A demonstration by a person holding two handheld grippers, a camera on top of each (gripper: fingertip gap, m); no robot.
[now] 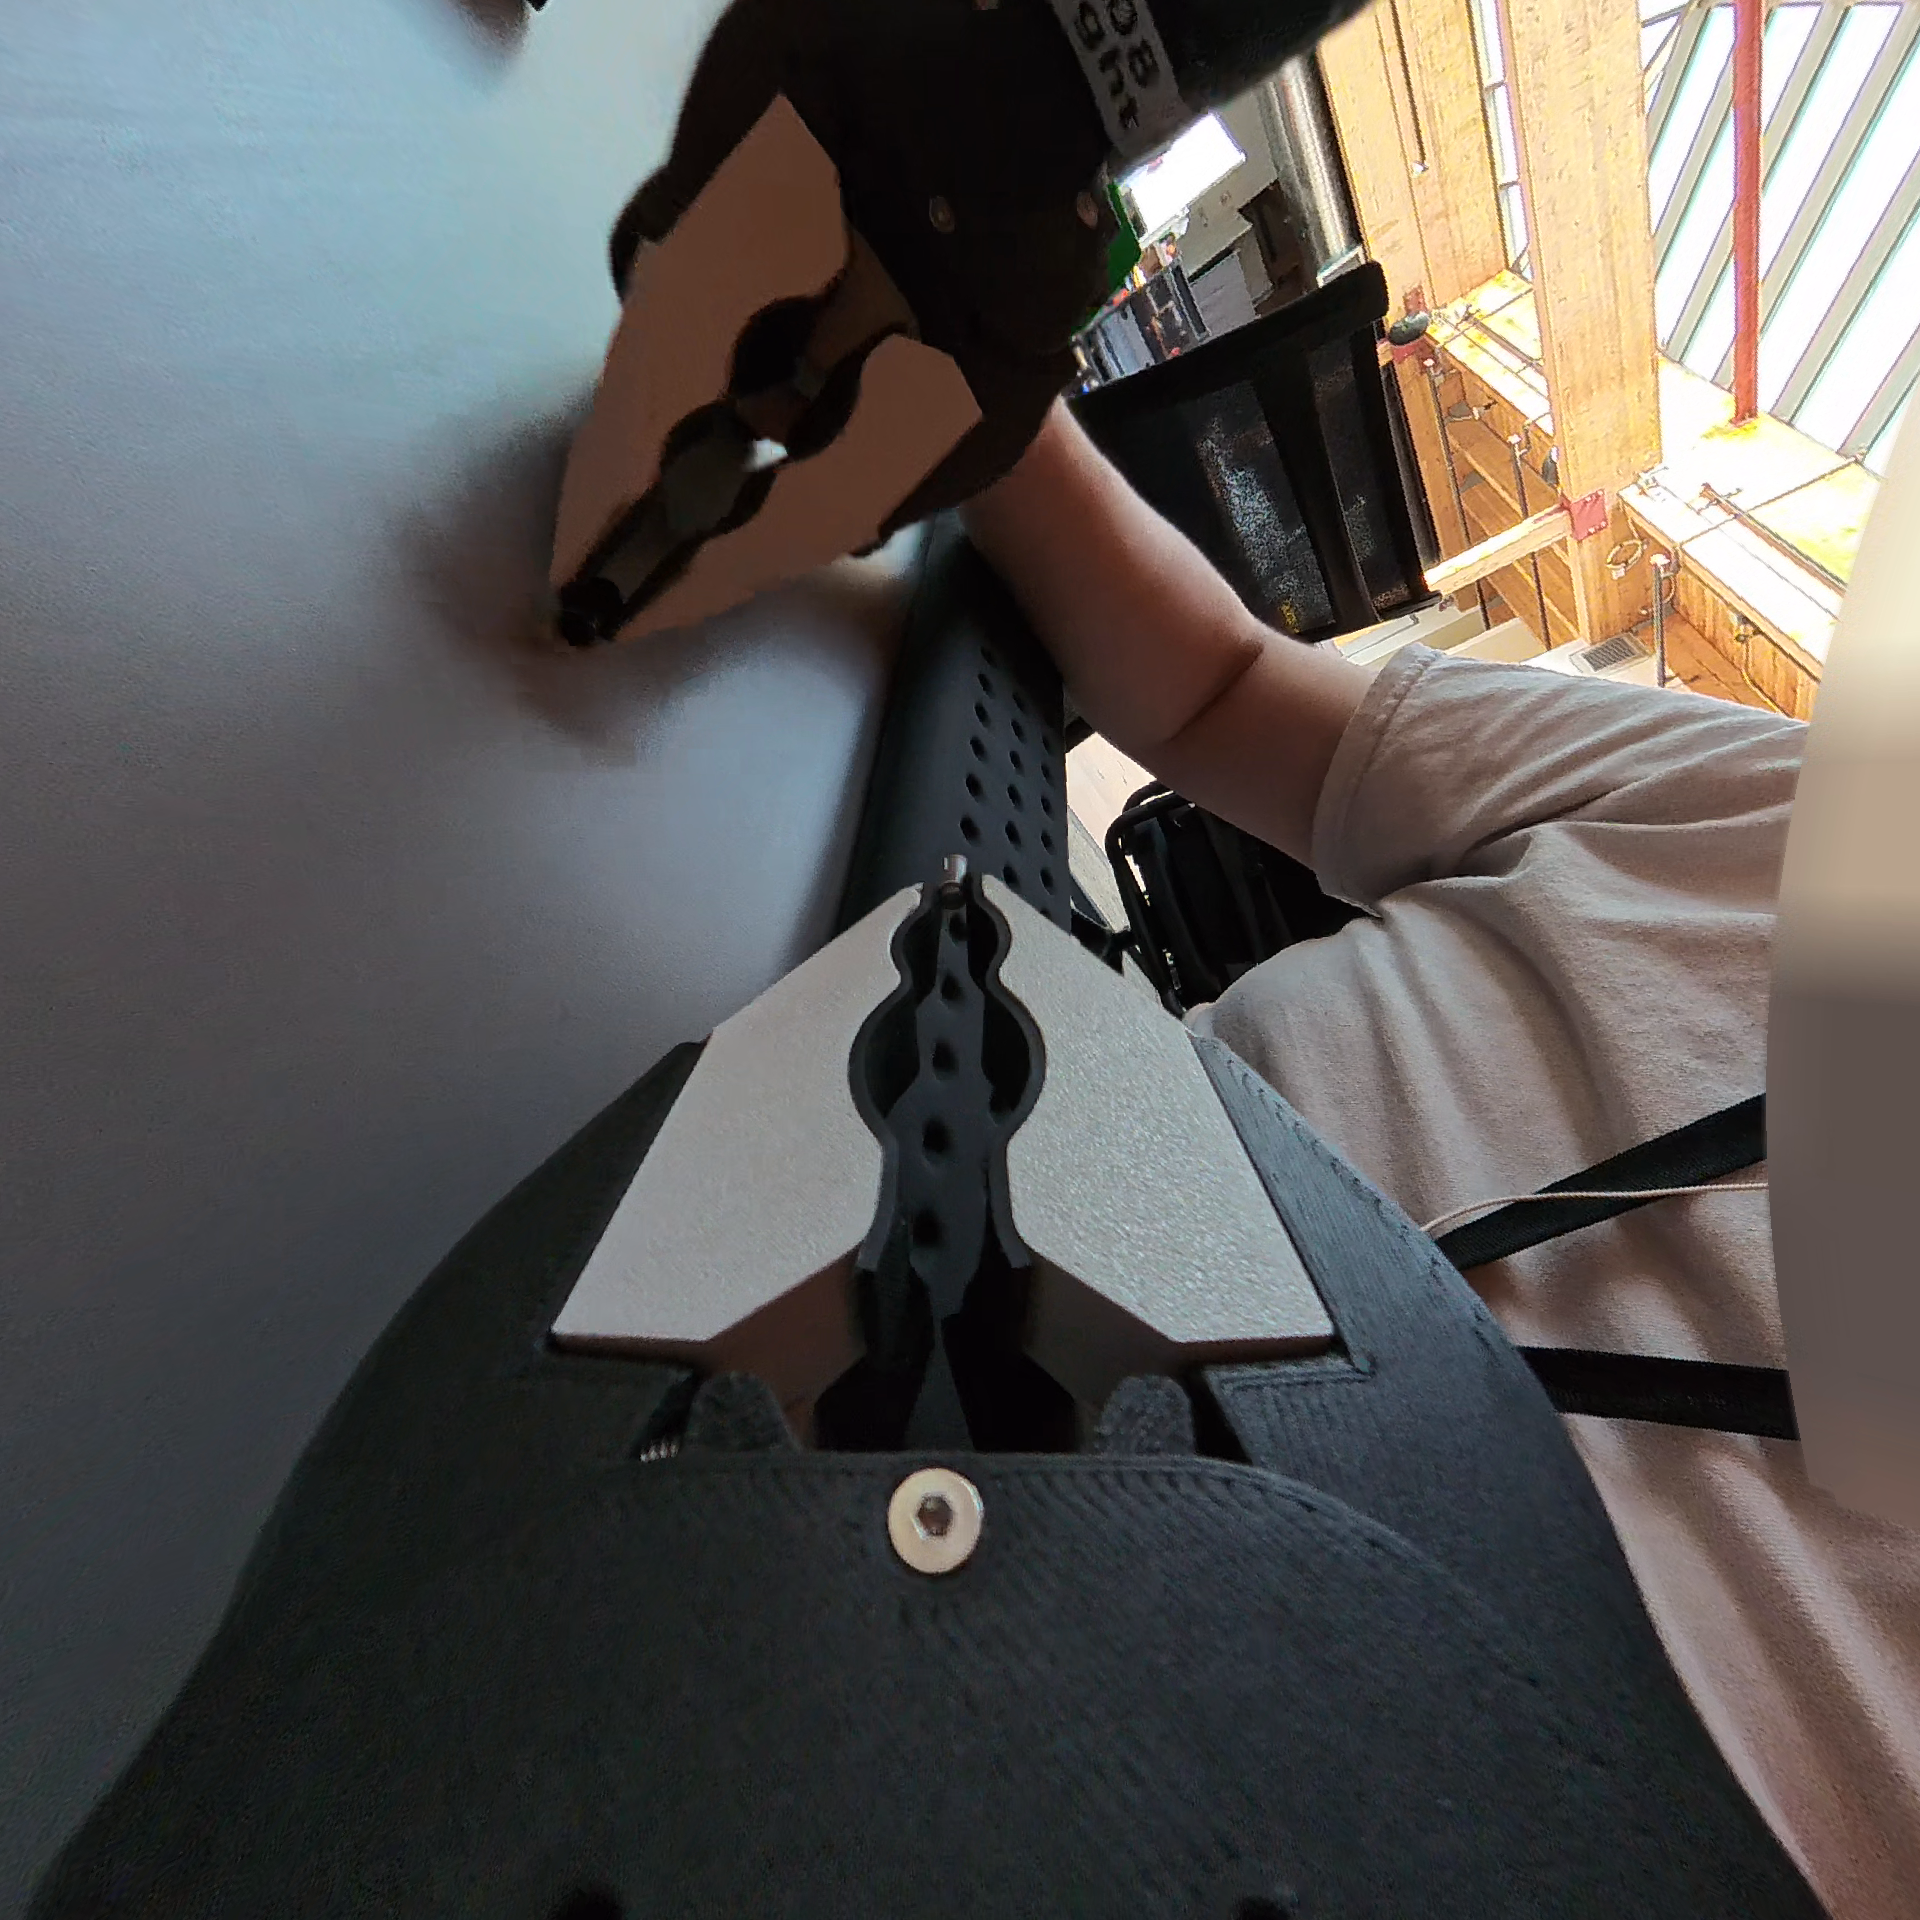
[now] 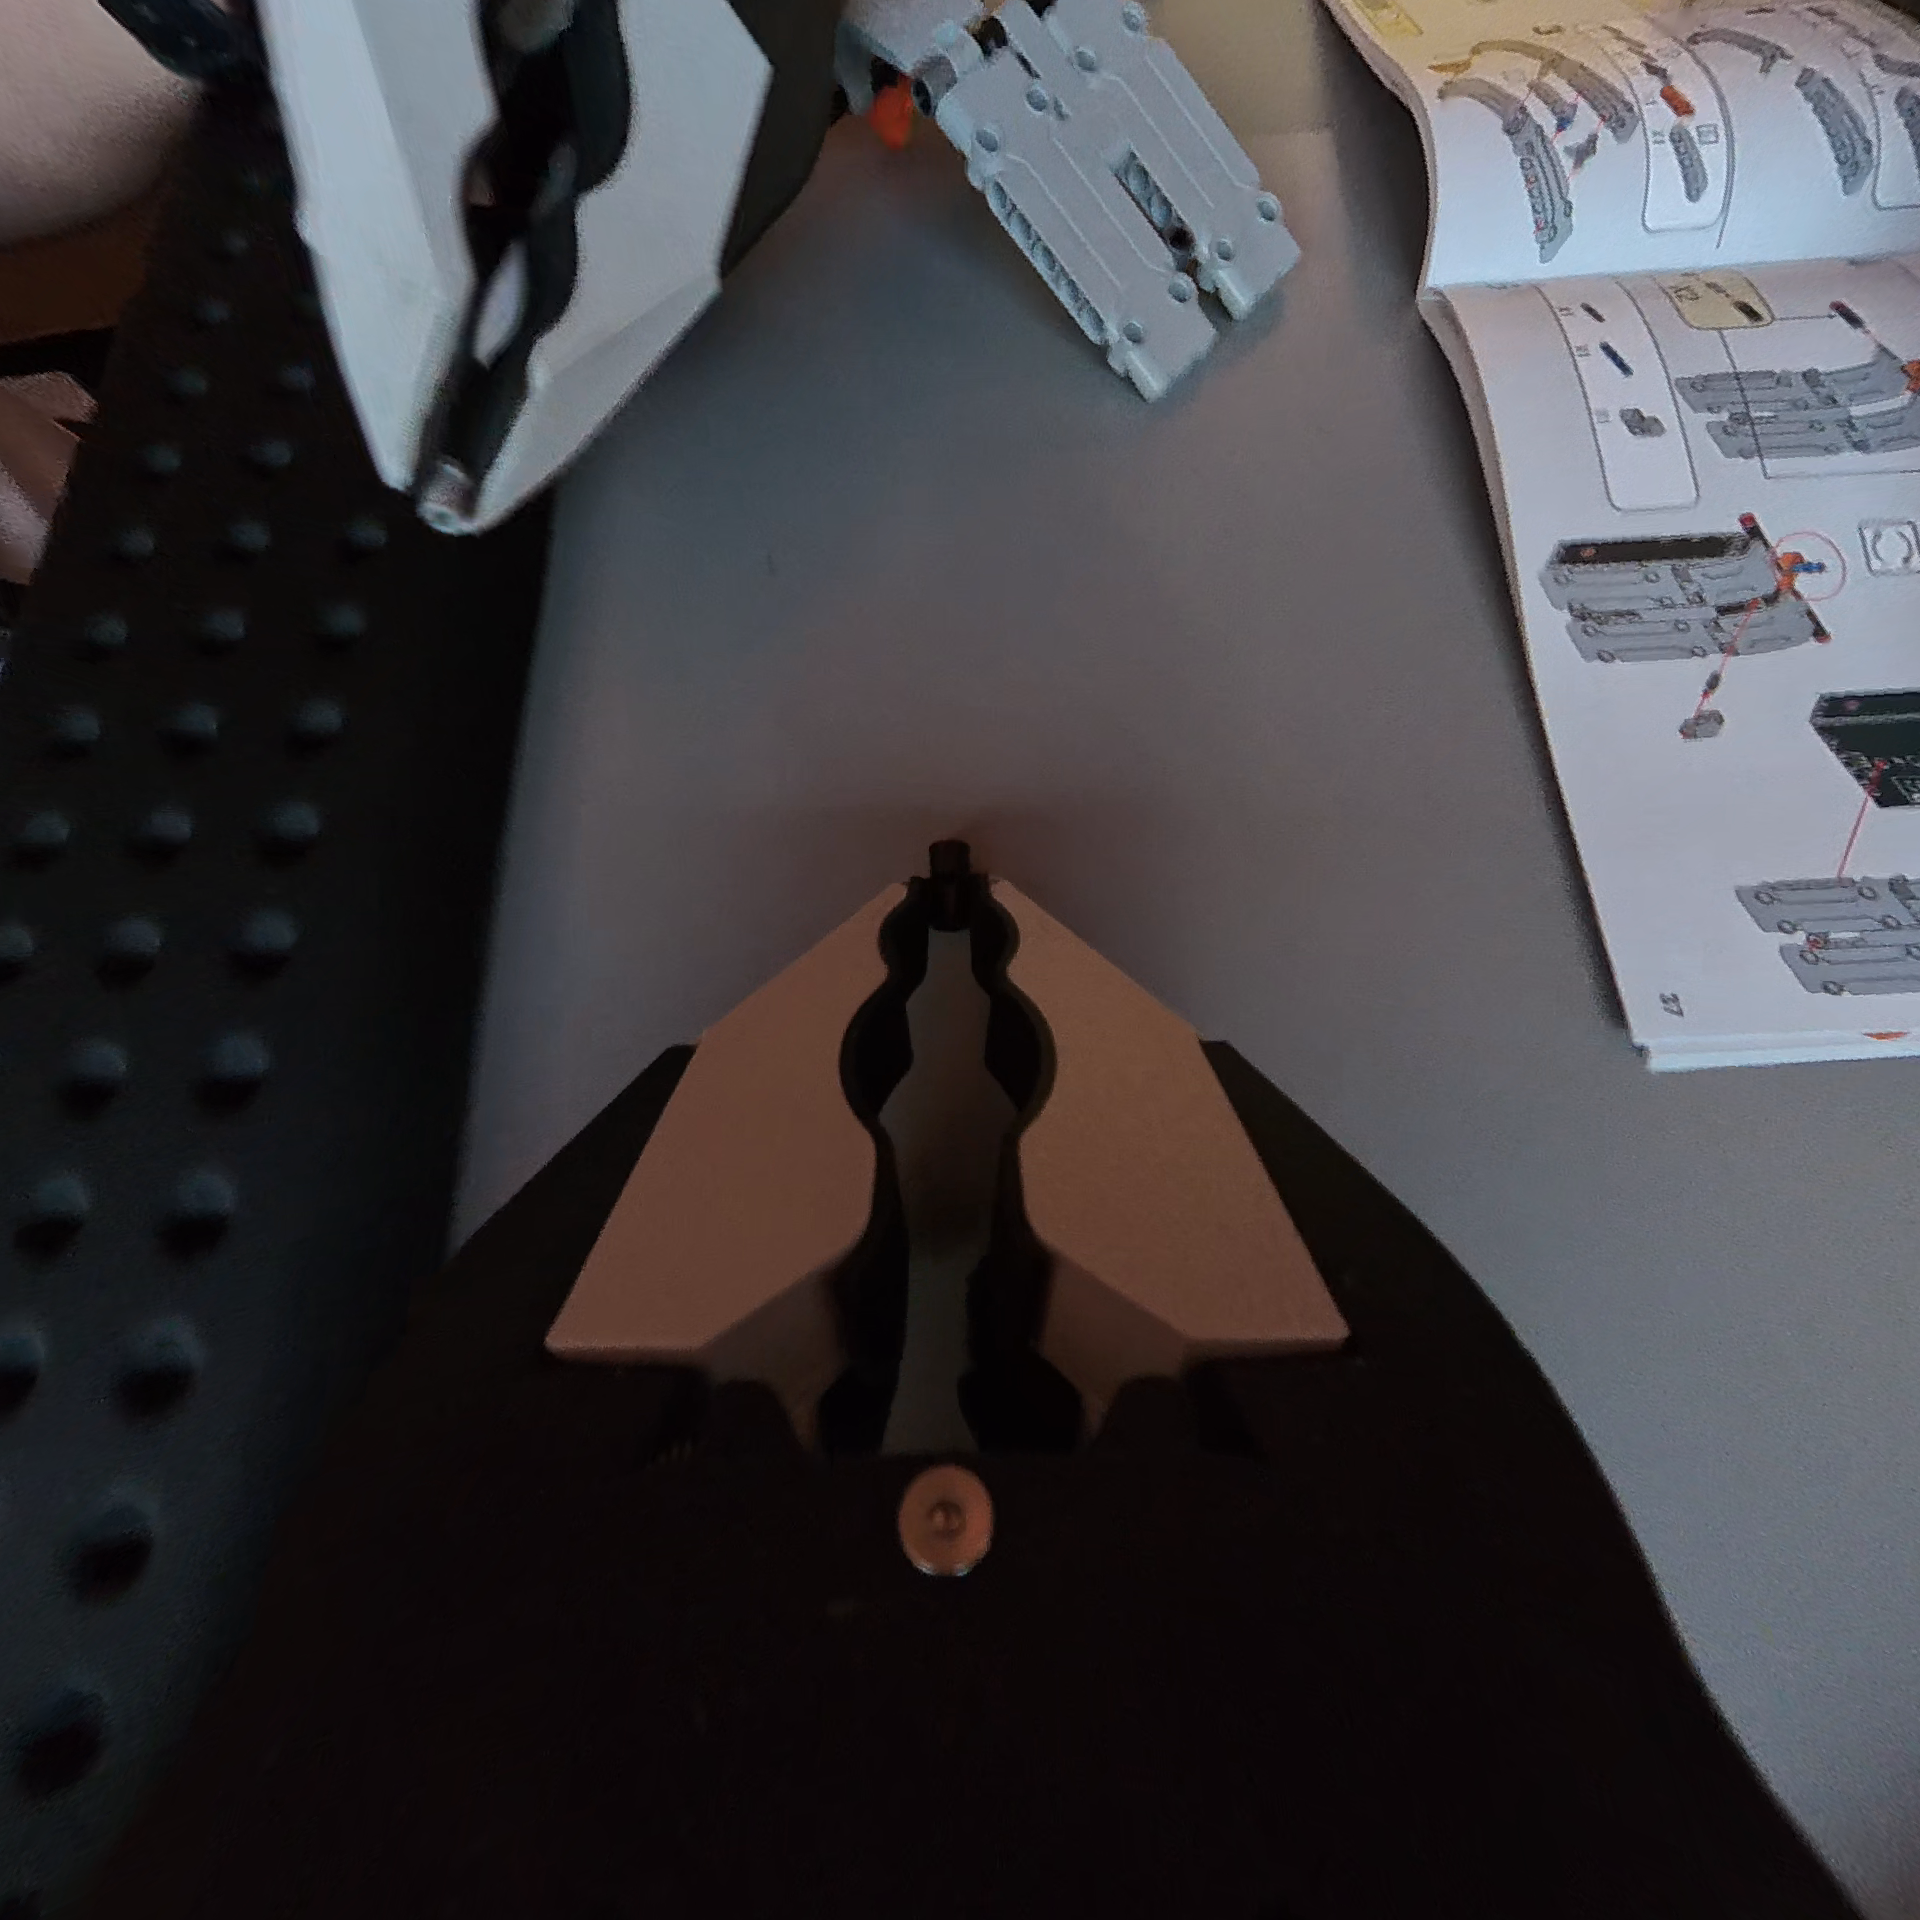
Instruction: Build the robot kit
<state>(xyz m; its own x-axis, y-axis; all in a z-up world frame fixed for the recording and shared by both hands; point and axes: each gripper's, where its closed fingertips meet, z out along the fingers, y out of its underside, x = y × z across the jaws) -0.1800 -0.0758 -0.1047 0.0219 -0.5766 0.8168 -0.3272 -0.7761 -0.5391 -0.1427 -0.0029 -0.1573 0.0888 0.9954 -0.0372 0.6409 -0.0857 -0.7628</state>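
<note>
My left gripper [image 1: 951, 902] is shut on a small light grey pin [image 1: 952, 868] that sticks out past its fingertips. It is held over the edge of the black perforated panel [image 1: 987, 748]. It also shows in the right wrist view [image 2: 449, 480], top left, with the pin end [image 2: 445, 505] visible. My right gripper [image 2: 948, 896] is shut on a small black pin [image 2: 945, 860], with the tip down at the grey table [image 2: 935, 623]. In the left wrist view the right gripper [image 1: 587, 618] touches the table with that pin.
A grey beam assembly with an orange part [image 2: 1122, 187] lies on the table at the back. An open instruction booklet [image 2: 1714, 520] lies at the right. A black dotted panel [image 2: 156, 831] runs along the left. A person's arm [image 1: 1143, 582] and light shirt [image 1: 1558, 987] are close by. The left gripper's tips are roughly 10 cm from the right gripper's.
</note>
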